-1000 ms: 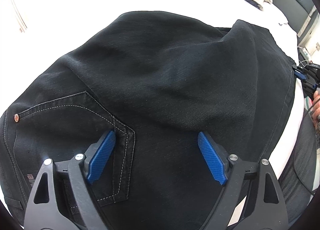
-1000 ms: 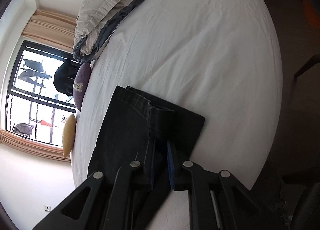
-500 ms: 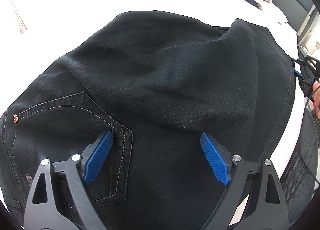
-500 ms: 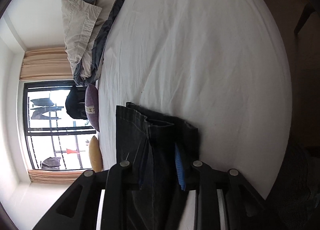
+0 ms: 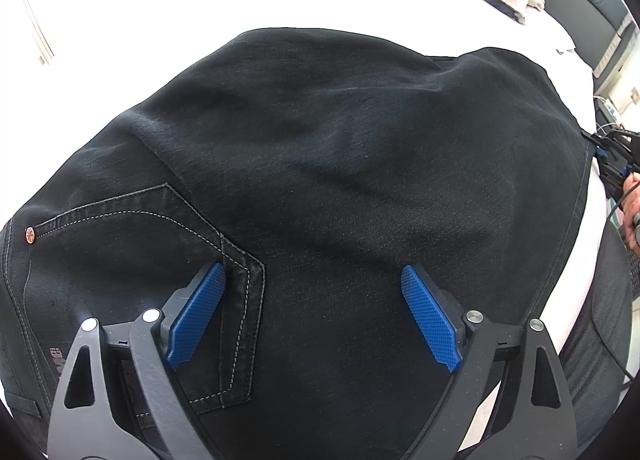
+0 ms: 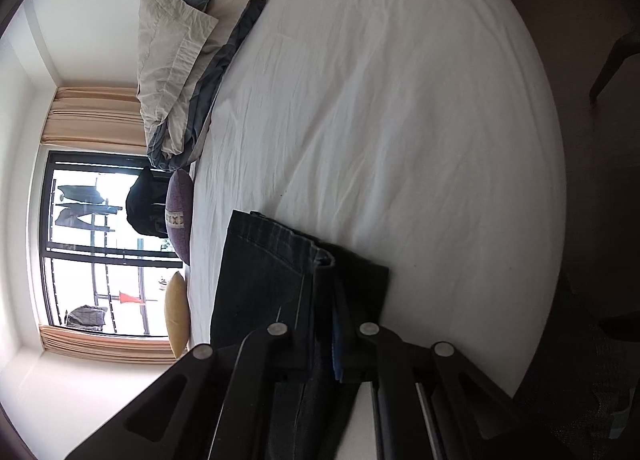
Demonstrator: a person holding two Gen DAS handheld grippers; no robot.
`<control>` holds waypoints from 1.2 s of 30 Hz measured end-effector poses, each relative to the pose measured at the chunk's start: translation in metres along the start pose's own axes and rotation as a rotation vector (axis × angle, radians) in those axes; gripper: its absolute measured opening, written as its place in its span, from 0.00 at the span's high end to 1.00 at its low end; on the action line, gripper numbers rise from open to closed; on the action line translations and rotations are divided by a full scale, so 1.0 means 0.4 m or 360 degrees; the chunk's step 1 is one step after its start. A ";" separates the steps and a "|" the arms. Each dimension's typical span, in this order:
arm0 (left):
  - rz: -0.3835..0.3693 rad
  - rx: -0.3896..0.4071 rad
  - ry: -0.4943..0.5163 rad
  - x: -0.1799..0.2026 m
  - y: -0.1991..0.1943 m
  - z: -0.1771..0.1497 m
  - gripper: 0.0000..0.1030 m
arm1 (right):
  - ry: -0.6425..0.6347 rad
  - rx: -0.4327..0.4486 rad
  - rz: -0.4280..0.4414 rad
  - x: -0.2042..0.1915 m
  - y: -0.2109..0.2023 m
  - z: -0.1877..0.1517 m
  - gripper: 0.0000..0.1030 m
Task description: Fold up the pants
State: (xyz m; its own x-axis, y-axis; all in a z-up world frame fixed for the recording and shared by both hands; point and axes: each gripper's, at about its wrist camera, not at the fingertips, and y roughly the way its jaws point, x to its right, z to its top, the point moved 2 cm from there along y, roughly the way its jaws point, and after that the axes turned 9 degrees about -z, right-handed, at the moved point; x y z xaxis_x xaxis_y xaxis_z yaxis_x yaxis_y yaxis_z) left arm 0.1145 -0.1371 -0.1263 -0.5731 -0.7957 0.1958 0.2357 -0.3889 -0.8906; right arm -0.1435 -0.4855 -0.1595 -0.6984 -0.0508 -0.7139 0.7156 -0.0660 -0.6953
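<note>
Under my left claw (image 5: 312, 312) the black pants (image 5: 340, 164) lie spread on the white bed (image 5: 200, 8), and this claw is wide open, its blue pads (image 5: 198, 312) apart and gripping nothing; the back pocket (image 5: 132, 244) sits just beyond and left of my left pad, with its copper rivet (image 5: 29, 235) farther left still; ahead of the claw the cloth rises in a soft ridge rather than lying flat, so I judge a fold across the legs is already laid over the seat but not yet smoothed; far to the right of this claw my right claw (image 5: 612, 158) shows at the edge of the cloth; from its own camera that right claw (image 6: 324, 324) is closed on the pants (image 6: 272, 276), the hem ends stacked between its pads; beyond it the bed (image 6: 400, 100) runs bare up to the crumpled bedding (image 6: 188, 40); as I read it, releasing that edge, flattening, and perhaps one more fold remain.
</note>
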 end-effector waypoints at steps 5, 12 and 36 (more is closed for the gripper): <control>-0.0010 0.0003 -0.0004 0.001 0.000 -0.003 0.13 | -0.0007 0.0023 -0.0037 -0.001 -0.009 -0.001 0.93; -0.0027 0.0007 0.0016 -0.008 -0.010 -0.009 0.13 | 0.0004 0.0039 -0.0073 0.021 -0.012 0.012 0.94; -0.0121 0.0113 -0.0104 -0.089 -0.054 -0.039 0.12 | -0.1026 -0.0863 -0.0052 -0.443 0.333 -0.458 0.91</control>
State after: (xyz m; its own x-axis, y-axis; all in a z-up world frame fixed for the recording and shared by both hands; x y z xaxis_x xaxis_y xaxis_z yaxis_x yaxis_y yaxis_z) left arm 0.1177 -0.0932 -0.1206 -0.5398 -0.7902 0.2902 0.2495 -0.4795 -0.8413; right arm 0.0779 -0.3026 -0.1407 -0.4714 -0.6269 -0.6203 0.4865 0.4019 -0.7758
